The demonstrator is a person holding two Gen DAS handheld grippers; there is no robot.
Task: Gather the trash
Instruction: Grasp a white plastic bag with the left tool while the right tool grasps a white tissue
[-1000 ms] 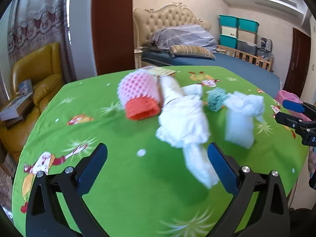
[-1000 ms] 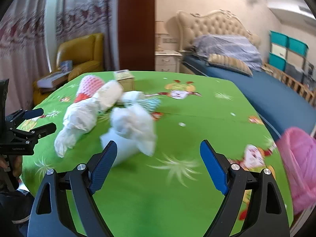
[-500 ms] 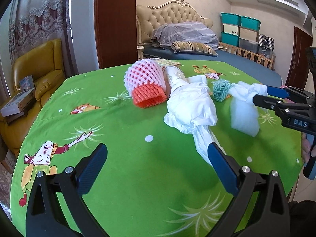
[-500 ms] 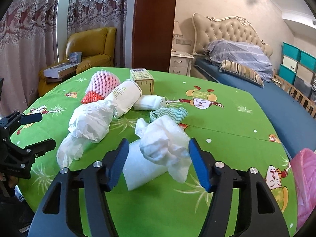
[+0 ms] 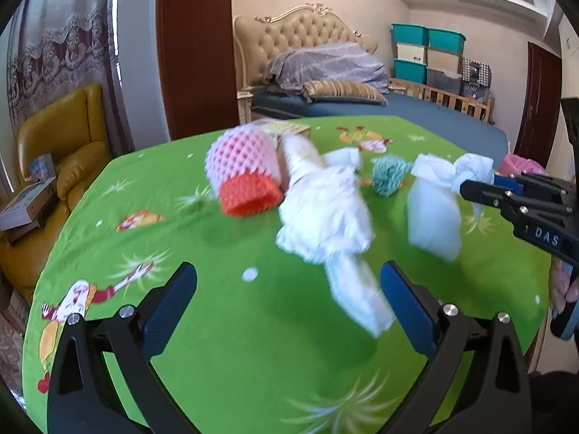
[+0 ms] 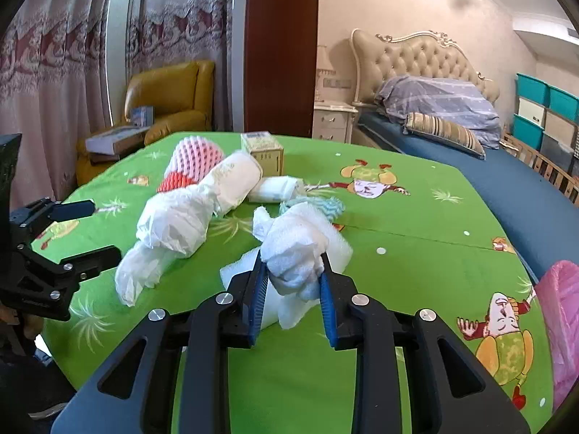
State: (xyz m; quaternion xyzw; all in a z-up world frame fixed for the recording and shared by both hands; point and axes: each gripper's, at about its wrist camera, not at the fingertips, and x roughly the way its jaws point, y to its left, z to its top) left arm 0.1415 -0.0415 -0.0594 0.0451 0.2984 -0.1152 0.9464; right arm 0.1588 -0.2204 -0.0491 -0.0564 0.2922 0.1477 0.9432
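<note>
My right gripper (image 6: pixel 293 275) is shut on a crumpled white tissue wad (image 6: pixel 295 246) above a white foam sheet (image 6: pixel 340 249); the wad also shows in the left wrist view (image 5: pixel 470 168), with the sheet (image 5: pixel 434 213) below it. My left gripper (image 5: pixel 287 300) is open and empty, just in front of a long crumpled white paper bundle (image 5: pixel 325 213), which also shows in the right wrist view (image 6: pixel 173 224). A pink and orange foam net (image 5: pixel 246 170), a teal knitted scrap (image 5: pixel 389 177) and a small rolled tissue (image 6: pixel 277 190) lie on the green tablecloth (image 5: pixel 217 325).
A small cardboard box (image 6: pixel 262 152) stands behind the pile. A pink bag (image 6: pixel 559 311) hangs at the table's right edge. A yellow armchair (image 5: pixel 54 152) is at the left, and a bed (image 6: pixel 470 152) is behind the table.
My right gripper moved in and closed on the white tissue wad. My left gripper stayed open and shifted slightly toward the paper bundle.
</note>
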